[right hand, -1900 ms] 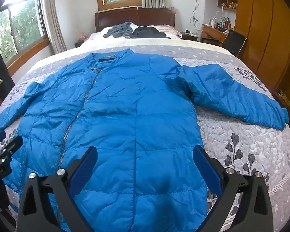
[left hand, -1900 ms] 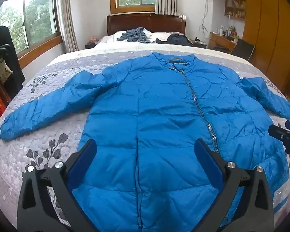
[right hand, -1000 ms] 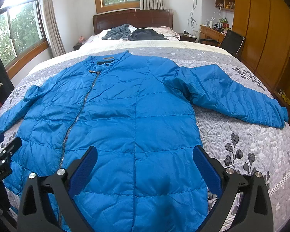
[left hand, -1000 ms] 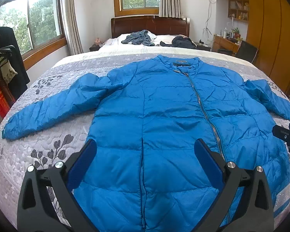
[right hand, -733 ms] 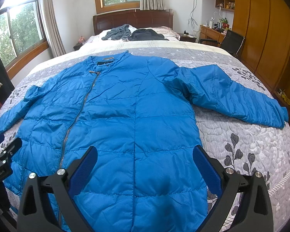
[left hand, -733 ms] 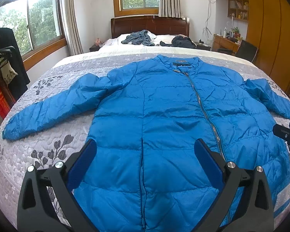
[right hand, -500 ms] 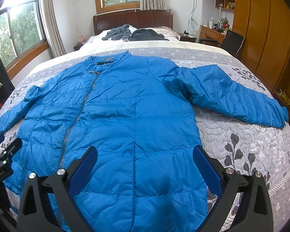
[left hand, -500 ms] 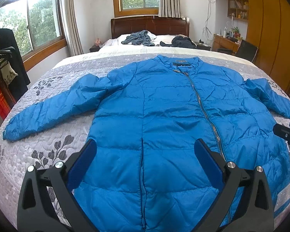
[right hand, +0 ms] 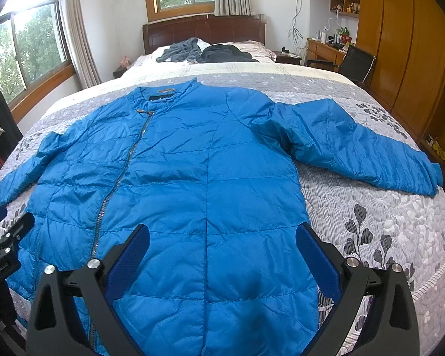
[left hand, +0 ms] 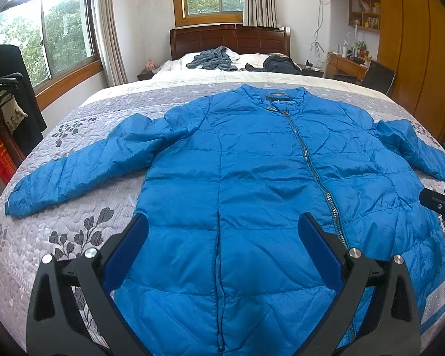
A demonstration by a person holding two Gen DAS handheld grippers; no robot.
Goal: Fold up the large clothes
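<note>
Blue jacket flat, zipped, sleeves spread across bed foot edge. Left gripper and right gripper wide apart, empty, above hem. Fold not begun; next likely a sleeve grab

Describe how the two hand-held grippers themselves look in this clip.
Both look alike. The left hand-held gripper and the right hand-held gripper each have black angular frames with cut-out openings, silver round screw heads and two fingers lined with blue textured pads. Small white lettering, too small to read, marks the left one's body in the right wrist view.
</note>
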